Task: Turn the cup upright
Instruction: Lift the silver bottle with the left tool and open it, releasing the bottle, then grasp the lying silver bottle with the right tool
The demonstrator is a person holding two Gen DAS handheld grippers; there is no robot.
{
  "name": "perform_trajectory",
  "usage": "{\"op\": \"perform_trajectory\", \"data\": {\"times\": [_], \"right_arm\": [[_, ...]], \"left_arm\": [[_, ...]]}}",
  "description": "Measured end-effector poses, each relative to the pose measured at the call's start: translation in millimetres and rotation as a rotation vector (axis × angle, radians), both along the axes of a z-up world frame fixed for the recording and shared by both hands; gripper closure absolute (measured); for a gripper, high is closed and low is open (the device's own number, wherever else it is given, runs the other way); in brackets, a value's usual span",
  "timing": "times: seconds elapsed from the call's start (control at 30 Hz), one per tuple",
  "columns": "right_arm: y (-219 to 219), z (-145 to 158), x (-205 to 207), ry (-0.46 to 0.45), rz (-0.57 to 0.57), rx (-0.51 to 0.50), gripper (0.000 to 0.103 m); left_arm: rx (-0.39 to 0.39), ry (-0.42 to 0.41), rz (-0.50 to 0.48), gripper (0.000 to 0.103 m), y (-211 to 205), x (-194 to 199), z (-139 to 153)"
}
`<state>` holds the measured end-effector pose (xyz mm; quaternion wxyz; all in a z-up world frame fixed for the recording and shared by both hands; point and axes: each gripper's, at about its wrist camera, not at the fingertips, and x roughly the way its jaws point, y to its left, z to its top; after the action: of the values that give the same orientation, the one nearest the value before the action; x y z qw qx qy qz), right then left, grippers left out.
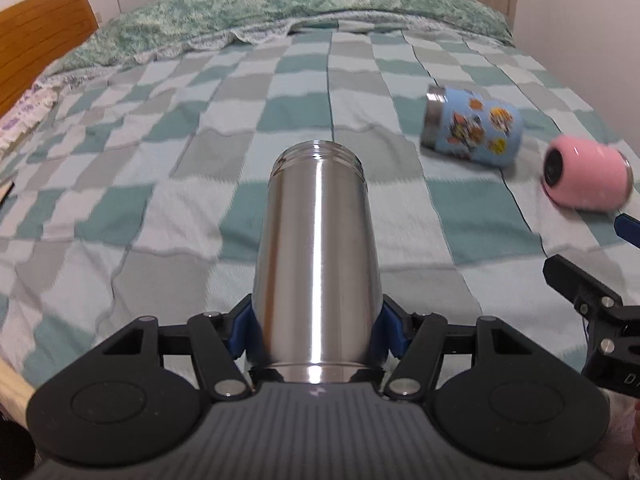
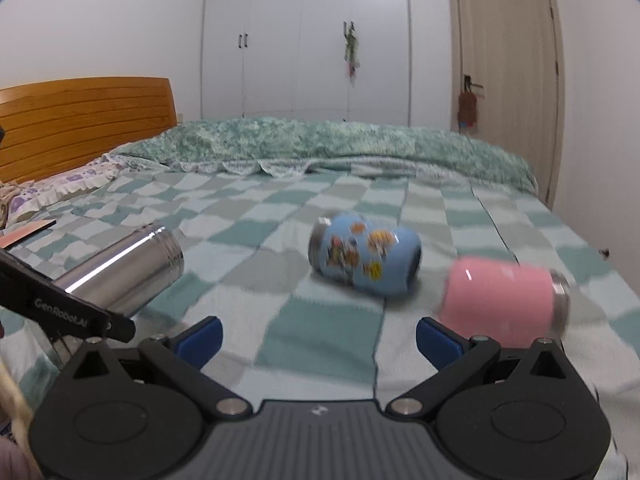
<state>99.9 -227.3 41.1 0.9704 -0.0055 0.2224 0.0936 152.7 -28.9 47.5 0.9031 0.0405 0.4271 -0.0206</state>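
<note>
Clamped between the blue pads of the left gripper [image 1: 316, 332], a stainless steel cup [image 1: 316, 264] points away from the camera, its threaded open mouth at the far end, lifted at a slant over the bed [image 1: 160, 160]. From the right wrist view the same steel cup [image 2: 124, 268] tilts up and to the right above the checkered teal and grey blanket [image 2: 320, 336]. Further right, a blue cup with cartoon stickers [image 2: 364, 258] lies on its side, and a pink cup [image 2: 504, 300] lies on its side just beside it. Spread wide and holding nothing, the right gripper [image 2: 318, 338] hangs near the pink cup. Behind stand a wooden headboard [image 2: 84, 120] and white wardrobe [image 2: 304, 40].
</note>
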Motion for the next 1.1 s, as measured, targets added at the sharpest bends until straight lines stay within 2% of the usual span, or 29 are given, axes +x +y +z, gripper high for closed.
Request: {"op": "perform_trajectory", "data": {"times": [0.27,0.4,0.47,0.5,0.53,0.6,0.83,1.0,1.1], "right_arm": [[-12,-14,-33,0.016,-0.025,0.003,0.000],[-11,-19,-36,0.027,-0.030,-0.005,0.000],[-11,-20,-38,0.032,-0.031,-0.011,0.000],[-11,-21,-39,0.033,-0.032,-0.013,0.000],[-11,-21,-41,0.034,-0.030,-0.013,0.000],[-11,-20,-44,0.038,-0.019,-0.009,0.000],[10,-4,-53,0.031,0.021,-0.013,0.000],[44,13,-54,0.027,0.046,-0.032,0.000],[66,21,-46,0.059,0.054,-0.015,0.000]], "left_arm": [[-0.004,0.028,0.015,0.039,-6,-23,-30],[-0.007,-0.005,0.016,0.038,-6,-28,-33],[-0.017,-0.017,0.014,0.022,-4,-31,-30],[-0.012,-0.032,0.017,0.007,-4,-33,-27],[0.001,-0.053,0.022,0.000,-3,-35,-24],[0.027,-0.111,0.021,0.000,-1,-44,-14],[-0.029,-0.218,-0.024,0.000,31,-68,23],[-0.017,-0.263,0.011,0.000,70,-71,29],[-0.009,-0.282,0.053,0.000,98,-71,26]]}}
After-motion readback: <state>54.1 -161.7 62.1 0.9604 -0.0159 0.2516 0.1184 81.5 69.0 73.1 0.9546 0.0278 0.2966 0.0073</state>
